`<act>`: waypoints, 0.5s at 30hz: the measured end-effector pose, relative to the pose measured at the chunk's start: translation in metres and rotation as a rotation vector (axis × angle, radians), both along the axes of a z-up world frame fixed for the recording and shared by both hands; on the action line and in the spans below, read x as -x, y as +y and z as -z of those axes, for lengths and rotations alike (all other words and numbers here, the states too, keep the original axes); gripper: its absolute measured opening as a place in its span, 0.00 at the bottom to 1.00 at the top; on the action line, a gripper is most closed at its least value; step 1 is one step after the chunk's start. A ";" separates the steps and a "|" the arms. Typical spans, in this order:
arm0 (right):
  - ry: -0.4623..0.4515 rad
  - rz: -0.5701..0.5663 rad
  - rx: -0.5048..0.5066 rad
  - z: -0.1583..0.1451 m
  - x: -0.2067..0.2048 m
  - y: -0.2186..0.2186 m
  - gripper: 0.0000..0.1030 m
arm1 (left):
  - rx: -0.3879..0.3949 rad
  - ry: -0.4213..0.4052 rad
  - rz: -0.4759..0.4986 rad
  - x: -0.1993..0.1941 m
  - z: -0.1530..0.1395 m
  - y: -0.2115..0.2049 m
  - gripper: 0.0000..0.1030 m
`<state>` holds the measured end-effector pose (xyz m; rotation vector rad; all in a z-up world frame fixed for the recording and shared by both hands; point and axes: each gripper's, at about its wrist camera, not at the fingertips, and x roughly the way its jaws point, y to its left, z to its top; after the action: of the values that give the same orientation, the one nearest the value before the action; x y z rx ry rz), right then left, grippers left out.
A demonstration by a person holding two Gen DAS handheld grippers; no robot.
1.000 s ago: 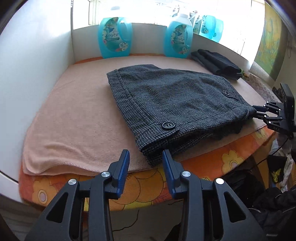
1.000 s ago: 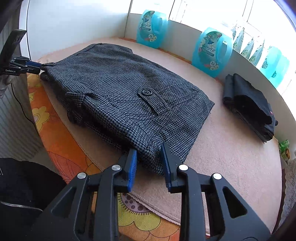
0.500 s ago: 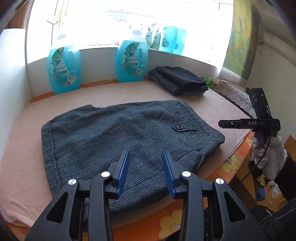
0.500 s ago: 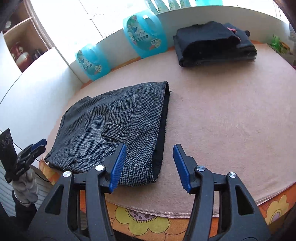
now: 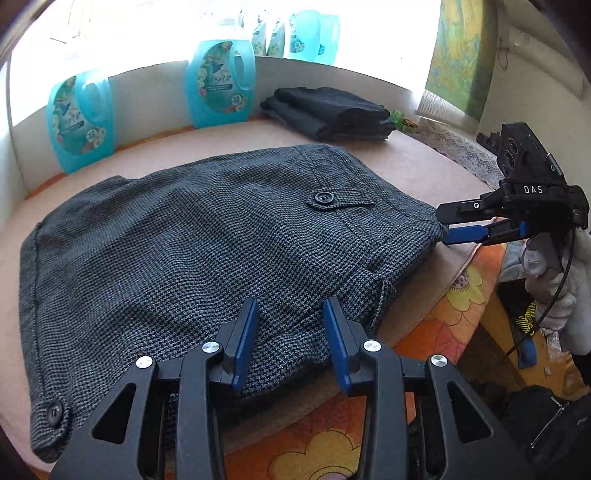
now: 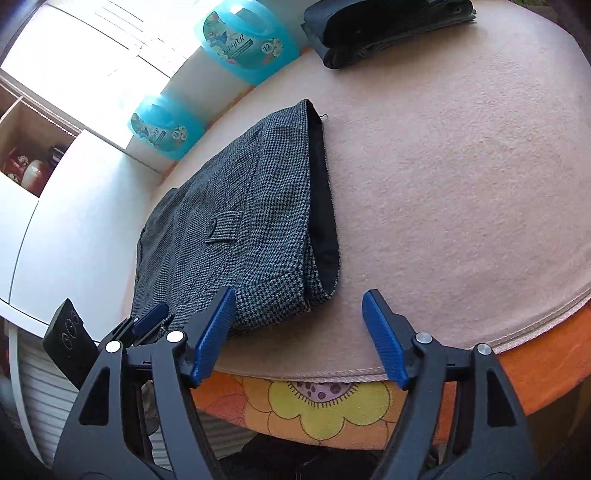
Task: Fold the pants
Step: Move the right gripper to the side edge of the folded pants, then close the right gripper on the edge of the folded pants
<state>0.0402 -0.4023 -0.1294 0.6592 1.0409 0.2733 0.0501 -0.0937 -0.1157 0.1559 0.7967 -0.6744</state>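
On the pink-blanketed surface (image 6: 461, 184), near its front edge: folded grey houndstooth pants (image 5: 207, 236). Left gripper (image 5: 290, 341) over the near hem, jaws parted, gripping nothing. Right gripper (image 6: 299, 336) jaws spread wide, released, beside the waistband corner. Behind, folded dark garments (image 5: 328, 112) and blue detergent bottles (image 5: 219, 85).

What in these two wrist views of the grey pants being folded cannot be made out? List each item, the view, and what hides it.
- Near edge of the folded grey pants: left wrist view, covered by the left hand-held gripper.
- Layers inside the fold: both views, top cloth covers them.
- Small print on the blue detergent bottles: too small, backlit.
- Far end of the dark folded clothes: right wrist view, cut by the top edge.
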 end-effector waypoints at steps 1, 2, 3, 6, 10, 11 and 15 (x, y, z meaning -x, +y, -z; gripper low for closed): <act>0.000 -0.001 -0.009 0.001 -0.001 0.005 0.73 | -0.004 -0.007 0.000 0.001 -0.001 0.000 0.34; -0.004 0.011 0.000 0.000 -0.002 0.009 0.74 | -0.007 -0.011 0.001 0.001 0.000 -0.002 0.34; -0.008 0.021 0.000 -0.001 -0.003 0.013 0.74 | -0.007 -0.013 0.002 0.001 0.000 -0.002 0.34; -0.022 0.064 -0.038 0.001 -0.006 0.021 0.78 | 0.010 -0.006 -0.001 0.001 0.000 0.000 0.34; -0.066 0.097 0.015 -0.001 -0.007 0.035 0.65 | 0.035 -0.020 -0.043 0.003 -0.010 0.018 0.34; -0.079 0.096 0.042 -0.003 -0.007 0.038 0.55 | 0.032 -0.042 -0.068 0.004 -0.015 0.025 0.34; -0.164 0.097 0.133 -0.018 -0.003 0.041 0.28 | -0.031 -0.088 -0.190 0.002 -0.019 0.066 0.34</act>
<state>0.0436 -0.3616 -0.1116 0.5554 0.8602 0.1689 0.0478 -0.0278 -0.0965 0.1350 0.7271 -0.4729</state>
